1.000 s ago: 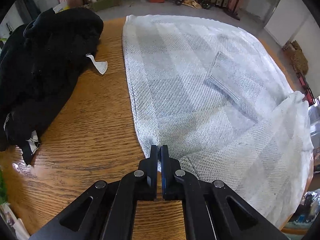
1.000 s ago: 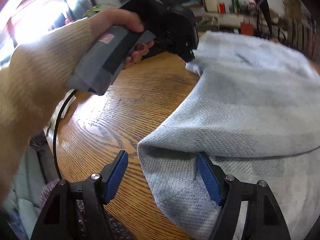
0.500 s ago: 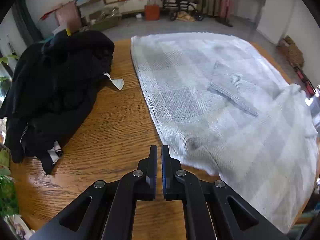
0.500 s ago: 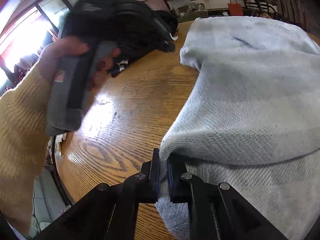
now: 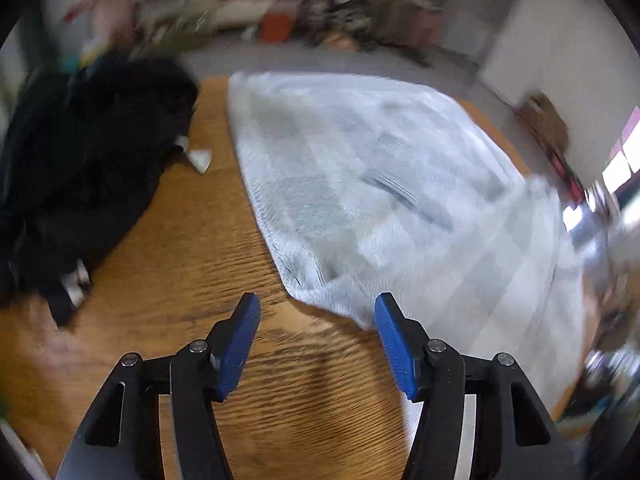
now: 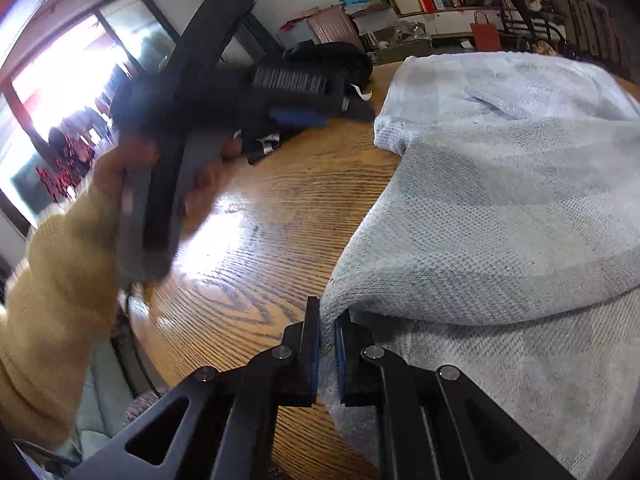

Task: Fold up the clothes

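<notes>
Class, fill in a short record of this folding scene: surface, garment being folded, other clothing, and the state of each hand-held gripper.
surface: wooden table
garment: pale grey knit sweater, partly folded over itself
other clothing: black pile, left of sweater
left hand-held gripper: jaws opening, nothing pressed between; sweater corner just ahead
right hand-held gripper: shut on sweater fold

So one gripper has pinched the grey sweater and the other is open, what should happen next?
Probably bring the left gripper, its jaws opening with nothing between them, forward onto the near edge of the sweater and close. The right gripper already pinches a fold, so a second hold would let both lift it.
</notes>
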Tool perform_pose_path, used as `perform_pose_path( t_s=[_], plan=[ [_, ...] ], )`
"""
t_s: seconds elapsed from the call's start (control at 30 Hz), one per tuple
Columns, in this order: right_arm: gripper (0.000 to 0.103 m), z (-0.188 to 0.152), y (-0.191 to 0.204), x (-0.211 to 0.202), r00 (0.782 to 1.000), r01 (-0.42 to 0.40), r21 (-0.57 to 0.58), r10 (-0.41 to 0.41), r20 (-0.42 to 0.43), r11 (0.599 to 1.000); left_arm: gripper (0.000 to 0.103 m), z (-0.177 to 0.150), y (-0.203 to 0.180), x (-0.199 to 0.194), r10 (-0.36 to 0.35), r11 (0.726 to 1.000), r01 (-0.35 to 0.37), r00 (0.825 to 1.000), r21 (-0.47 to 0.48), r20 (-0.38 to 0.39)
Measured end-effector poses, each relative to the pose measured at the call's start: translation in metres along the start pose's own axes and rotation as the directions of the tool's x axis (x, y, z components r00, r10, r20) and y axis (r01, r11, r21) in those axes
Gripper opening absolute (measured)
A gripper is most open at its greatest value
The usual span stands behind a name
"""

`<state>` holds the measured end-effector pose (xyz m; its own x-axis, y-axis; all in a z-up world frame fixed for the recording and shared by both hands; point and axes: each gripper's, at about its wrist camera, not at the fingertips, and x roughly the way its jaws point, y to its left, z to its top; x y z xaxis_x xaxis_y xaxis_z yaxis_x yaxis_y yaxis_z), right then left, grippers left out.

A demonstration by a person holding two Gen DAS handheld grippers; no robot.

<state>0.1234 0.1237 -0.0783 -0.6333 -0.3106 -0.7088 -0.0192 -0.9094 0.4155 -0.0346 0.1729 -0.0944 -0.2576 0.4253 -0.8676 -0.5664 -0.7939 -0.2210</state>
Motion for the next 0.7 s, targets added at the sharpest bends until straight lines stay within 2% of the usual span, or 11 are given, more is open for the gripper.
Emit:
perform_pose_path(
  t_s=[0.07, 0.1, 0.13, 0.23, 0.27, 0.33, 0.47, 0.57, 0.67, 0.7],
  plan=[
    [0.008, -0.001, -0.001, 0.002, 1.000, 0.008, -0.001, -0.008, -0.005, 1.000, 0.059, 0.017, 0.004, 0.003, -0.028, 0.992, 0.020, 0.998, -0.122, -0.063],
    [0.008, -0.001, -0.002, 0.003, 1.000, 0.009, 0.001, -0.009, -0.007, 1.000, 0.053, 0.024, 0.004, 0.005, -0.054, 0.986, 0.041, 0.996, -0.159, -0.075],
    [0.008, -0.002, -0.002, 0.004, 1.000, 0.011, 0.002, -0.011, -0.009, 1.000, 0.042, 0.029, 0.004, 0.009, -0.080, 0.980, 0.062, 0.993, -0.187, -0.090],
    [0.008, -0.005, -0.003, 0.004, 1.000, 0.024, -0.018, -0.024, -0.004, 1.000, 0.025, 0.035, -0.007, 0.029, -0.066, 0.975, 0.025, 0.981, -0.223, -0.182],
    [0.008, -0.007, -0.003, 0.003, 1.000, 0.029, -0.025, -0.029, -0.001, 0.999, 0.024, 0.034, -0.010, 0.035, -0.051, 0.974, 0.003, 0.977, -0.225, -0.206],
    [0.008, -0.010, -0.004, 0.000, 0.999, 0.033, -0.030, -0.033, 0.004, 0.999, 0.024, 0.030, -0.017, 0.044, -0.065, 0.971, 0.010, 0.972, -0.237, -0.225],
    [0.008, -0.012, -0.008, -0.002, 1.000, 0.028, -0.023, -0.028, 0.003, 0.999, 0.024, 0.022, -0.027, 0.056, -0.050, 0.970, -0.020, 0.959, -0.242, -0.280],
    [0.008, -0.012, -0.012, -0.002, 1.000, 0.021, -0.015, -0.021, 0.001, 1.000, 0.024, 0.019, -0.033, 0.061, -0.030, 0.972, -0.049, 0.944, -0.231, -0.329],
    [0.008, -0.013, -0.011, -0.001, 1.000, 0.018, -0.018, -0.018, 0.001, 1.000, 0.023, 0.020, -0.041, 0.063, 0.026, 0.979, -0.089, 0.946, -0.182, -0.322],
    [0.008, -0.013, -0.010, -0.002, 1.000, 0.017, -0.020, -0.016, 0.003, 1.000, 0.008, 0.019, -0.042, 0.065, 0.060, 0.980, -0.116, 0.949, -0.165, -0.309]
  ],
)
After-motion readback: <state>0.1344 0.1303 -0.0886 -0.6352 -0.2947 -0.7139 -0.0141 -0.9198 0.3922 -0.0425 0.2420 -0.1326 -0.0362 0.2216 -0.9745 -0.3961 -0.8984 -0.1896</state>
